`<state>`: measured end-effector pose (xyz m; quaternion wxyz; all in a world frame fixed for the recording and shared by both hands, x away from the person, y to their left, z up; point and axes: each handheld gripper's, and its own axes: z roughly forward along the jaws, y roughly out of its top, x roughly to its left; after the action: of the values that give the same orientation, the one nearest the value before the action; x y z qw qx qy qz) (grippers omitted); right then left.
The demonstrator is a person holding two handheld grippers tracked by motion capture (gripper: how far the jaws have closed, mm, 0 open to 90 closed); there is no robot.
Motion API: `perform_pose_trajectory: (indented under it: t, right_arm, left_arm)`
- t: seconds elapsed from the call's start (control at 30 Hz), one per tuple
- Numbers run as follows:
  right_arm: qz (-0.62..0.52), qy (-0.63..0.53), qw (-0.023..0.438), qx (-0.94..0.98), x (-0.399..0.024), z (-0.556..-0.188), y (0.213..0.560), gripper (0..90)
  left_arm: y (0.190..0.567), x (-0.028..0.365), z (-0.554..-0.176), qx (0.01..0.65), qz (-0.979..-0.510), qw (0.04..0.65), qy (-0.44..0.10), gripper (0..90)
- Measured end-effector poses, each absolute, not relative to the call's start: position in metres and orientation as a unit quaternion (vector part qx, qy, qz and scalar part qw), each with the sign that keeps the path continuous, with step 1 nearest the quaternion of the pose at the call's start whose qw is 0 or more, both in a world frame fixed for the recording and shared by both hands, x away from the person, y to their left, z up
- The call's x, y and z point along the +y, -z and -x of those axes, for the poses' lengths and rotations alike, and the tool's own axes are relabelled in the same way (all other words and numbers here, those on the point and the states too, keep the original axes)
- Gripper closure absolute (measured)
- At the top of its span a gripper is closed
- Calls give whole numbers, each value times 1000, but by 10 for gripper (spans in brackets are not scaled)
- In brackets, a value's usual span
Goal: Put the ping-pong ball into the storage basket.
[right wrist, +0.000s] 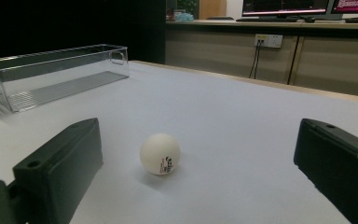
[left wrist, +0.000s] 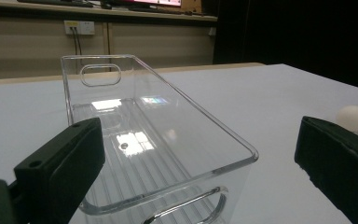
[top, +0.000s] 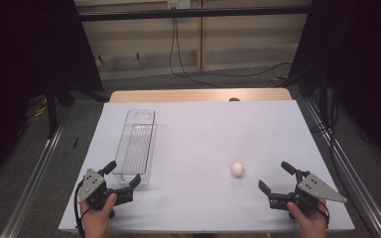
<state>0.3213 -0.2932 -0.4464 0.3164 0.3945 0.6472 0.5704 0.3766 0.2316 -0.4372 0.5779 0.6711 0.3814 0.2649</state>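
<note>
High view: the white ball (top: 237,169) lies on the worktop (top: 203,129), near the right gripper (top: 276,178) and well apart from the clear bin (top: 136,144). The left gripper (top: 122,175) sits at the bin's near end. Both sets of fingers are released and hold nothing.

Left gripper view: the bin's ribbed floor and handle slots are visible.

Right gripper view: small print is visible on the ball.

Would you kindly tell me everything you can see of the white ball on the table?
The ball is small, round and off-white, matt like plastic, with a little printed mark in dark and red low on the side seen in the right gripper view. It rests alone on the white table, right of centre, casting a soft shadow. Nothing touches it: it lies apart from the clear bin, just ahead of the open right hand-held gripper.
</note>
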Motion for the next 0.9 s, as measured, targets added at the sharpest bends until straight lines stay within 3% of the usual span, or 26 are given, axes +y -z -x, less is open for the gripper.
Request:
perform_pose_trajectory:
  t: [0.9]
  right_arm:
    - [-394,-572,313,648,-296,-322,446,10]
  left_arm:
    - [429,206,-381,358,-687,588,-232,15]
